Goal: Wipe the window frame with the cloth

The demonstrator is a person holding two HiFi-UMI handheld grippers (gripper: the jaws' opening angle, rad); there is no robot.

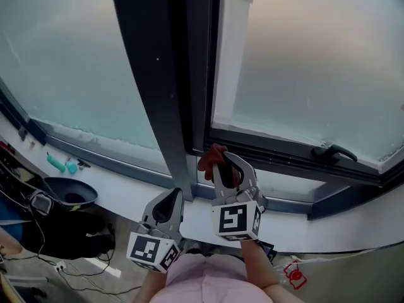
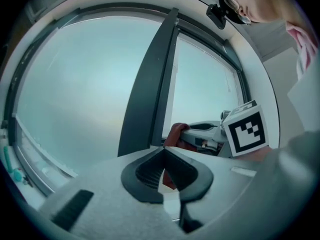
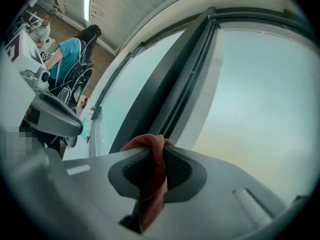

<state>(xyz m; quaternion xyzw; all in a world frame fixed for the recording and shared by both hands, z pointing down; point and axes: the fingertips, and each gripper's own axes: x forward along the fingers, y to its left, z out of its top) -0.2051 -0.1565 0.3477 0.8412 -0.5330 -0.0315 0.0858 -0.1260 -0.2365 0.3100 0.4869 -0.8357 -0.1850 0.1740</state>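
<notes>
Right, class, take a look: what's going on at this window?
A person stands at a window with a gripper in each hand. The right gripper is shut on a reddish cloth, held close to the foot of the dark window frame. The left gripper is shut on nothing, lower down beside it, over the white sill.

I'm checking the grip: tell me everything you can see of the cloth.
The cloth is reddish-brown, seemingly soft woven fabric, pinched between the jaws of the right gripper. It bunches into a fold above the jaw tips, and a strip hangs below them. It sits near the foot of the dark post of the window frame; contact is unclear.
</notes>
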